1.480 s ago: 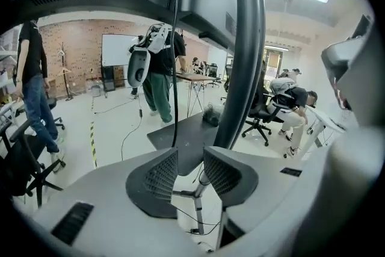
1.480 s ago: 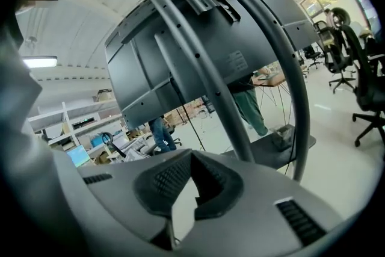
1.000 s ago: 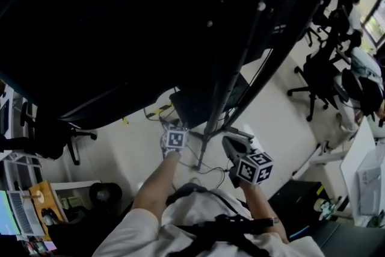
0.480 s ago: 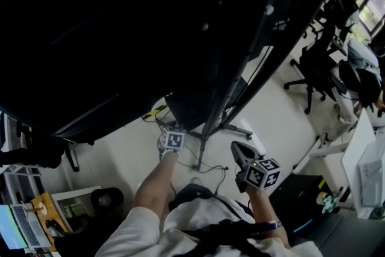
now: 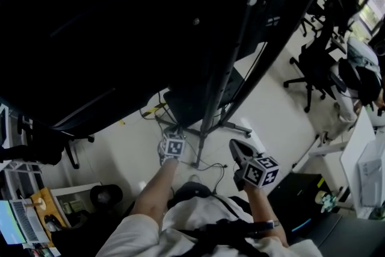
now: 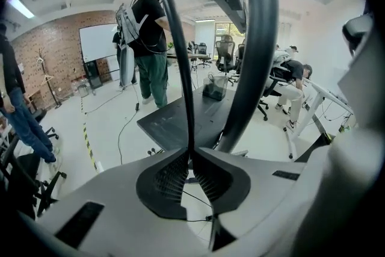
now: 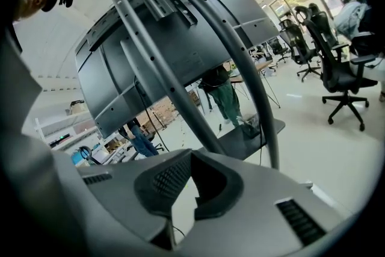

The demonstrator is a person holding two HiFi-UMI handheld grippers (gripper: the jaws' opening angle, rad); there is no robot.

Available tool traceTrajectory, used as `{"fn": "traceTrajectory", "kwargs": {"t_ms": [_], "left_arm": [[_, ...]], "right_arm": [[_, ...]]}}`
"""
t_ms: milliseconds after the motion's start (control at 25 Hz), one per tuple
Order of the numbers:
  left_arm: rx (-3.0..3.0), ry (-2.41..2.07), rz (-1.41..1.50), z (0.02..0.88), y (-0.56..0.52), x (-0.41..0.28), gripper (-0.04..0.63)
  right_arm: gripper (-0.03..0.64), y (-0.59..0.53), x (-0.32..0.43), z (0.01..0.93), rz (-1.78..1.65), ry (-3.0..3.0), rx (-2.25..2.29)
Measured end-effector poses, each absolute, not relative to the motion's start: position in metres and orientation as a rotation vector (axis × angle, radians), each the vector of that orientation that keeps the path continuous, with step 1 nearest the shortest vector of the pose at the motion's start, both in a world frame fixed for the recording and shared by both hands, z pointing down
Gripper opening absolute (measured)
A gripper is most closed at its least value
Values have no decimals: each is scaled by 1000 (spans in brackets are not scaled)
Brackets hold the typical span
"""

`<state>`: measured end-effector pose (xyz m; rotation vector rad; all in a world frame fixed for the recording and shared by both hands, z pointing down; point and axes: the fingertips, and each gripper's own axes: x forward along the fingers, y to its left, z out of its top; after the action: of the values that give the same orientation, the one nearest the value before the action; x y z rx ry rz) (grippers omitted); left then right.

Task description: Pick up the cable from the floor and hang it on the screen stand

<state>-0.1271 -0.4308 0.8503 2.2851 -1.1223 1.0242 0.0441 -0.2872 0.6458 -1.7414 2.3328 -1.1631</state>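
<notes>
A thin black cable rises from between the pads of my left gripper, whose jaws are closing and pinch it. In the head view, the left gripper is low beside the foot of the screen stand, and loose cable lies on the floor there. The stand's thick pole and dark base plate are just beyond the jaws. My right gripper hovers to the right of the stand. It is shut with nothing in it and faces the stand's curved tubes and the screen's back.
The big dark screen fills the upper head view. Office chairs and a seated person are at the right, with a white desk nearer. A standing person and yellow-black floor tape are beyond the stand.
My left gripper has sunk a little toward the floor by the stand's foot. The right gripper has drifted slightly right and down, and the head view has shifted.
</notes>
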Motion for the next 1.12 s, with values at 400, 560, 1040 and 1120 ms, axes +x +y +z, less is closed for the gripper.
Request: {"fn": "traceTrajectory", "kwargs": {"t_ms": [400, 560, 1040, 1120], "left_arm": [[2462, -1079, 880, 763, -312, -57, 21], [2516, -1094, 830, 710, -272, -24, 20], [2645, -1089, 593, 560, -179, 47, 20], [2666, -1099, 566, 542, -169, 54, 20]], "right_arm": [[12, -227, 70, 650, -1176, 2479, -1627], [12, -192, 91, 649, -1169, 2534, -1596], [25, -113, 154, 652, -1109, 2575, -1589], [35, -105, 162, 651, -1094, 2583, -1586]]}}
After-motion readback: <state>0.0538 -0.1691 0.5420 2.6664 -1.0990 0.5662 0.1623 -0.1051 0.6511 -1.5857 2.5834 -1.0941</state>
